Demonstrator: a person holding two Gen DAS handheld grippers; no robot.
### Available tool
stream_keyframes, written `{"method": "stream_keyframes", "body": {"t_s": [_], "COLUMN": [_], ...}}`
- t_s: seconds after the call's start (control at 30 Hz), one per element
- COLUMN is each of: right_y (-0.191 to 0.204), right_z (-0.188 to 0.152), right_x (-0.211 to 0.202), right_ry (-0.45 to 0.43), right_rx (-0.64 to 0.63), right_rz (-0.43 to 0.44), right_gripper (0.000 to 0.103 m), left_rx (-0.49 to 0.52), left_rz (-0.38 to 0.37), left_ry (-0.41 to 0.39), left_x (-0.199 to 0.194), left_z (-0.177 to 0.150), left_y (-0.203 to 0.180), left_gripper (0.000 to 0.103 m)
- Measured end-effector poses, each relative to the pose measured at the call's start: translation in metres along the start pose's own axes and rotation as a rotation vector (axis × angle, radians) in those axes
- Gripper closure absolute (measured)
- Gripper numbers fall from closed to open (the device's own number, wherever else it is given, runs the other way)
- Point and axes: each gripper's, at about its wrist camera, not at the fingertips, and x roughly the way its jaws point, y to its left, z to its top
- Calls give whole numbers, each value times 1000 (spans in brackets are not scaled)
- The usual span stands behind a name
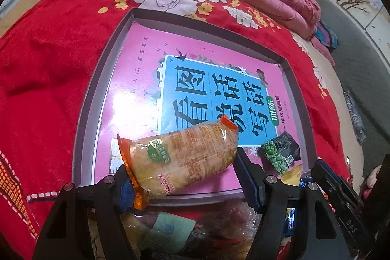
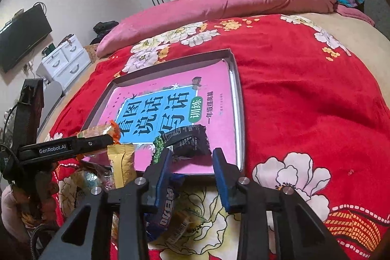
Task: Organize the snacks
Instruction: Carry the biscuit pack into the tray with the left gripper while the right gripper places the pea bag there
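Left wrist view: our left gripper (image 1: pixel 185 174) holds an orange-ended yellow snack packet (image 1: pixel 182 160) crosswise between wide-set jaws, its crimped end folded over the left pad, poised above the near edge of the shallow grey tray (image 1: pixel 85 113). A pink book (image 1: pixel 151 60) lines the tray floor. The packet of green peas (image 1: pixel 280 152) lies on the book at the near right corner.

Right wrist view: our right gripper (image 2: pixel 192 167) has narrow, parted jaws; the pea packet (image 2: pixel 187 143) lies just beyond the tips, apparently free of the pads. Loose snacks (image 2: pixel 121 165) wait in a pile on the red floral blanket (image 2: pixel 304 101), near side of the tray.

Risks as we judge them:
- Yellow packet is gripped off-centre, by film and air; it could swivel or slip, landing on the tray rim or back on the pile.
- The blanket is soft, so pressing down may tilt the tray and slide the peas.
- Both grippers work the same near edge; they may collide.
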Motion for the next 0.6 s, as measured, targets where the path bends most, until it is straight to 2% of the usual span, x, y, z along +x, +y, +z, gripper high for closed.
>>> {"method": "stream_keyframes", "body": {"t_s": [0.3,0.6], "right_y": [-2,-5], "right_z": [0,1], "right_x": [-1,-4], "right_ry": [-11,-28], "right_rx": [12,20], "right_rz": [-5,-5], "right_gripper": [58,54], "left_rx": [17,28], "left_rz": [31,20], "left_ry": [-2,-10], "left_x": [6,3], "left_z": [3,7], "left_y": [-2,-7], "left_gripper": [31,30]}}
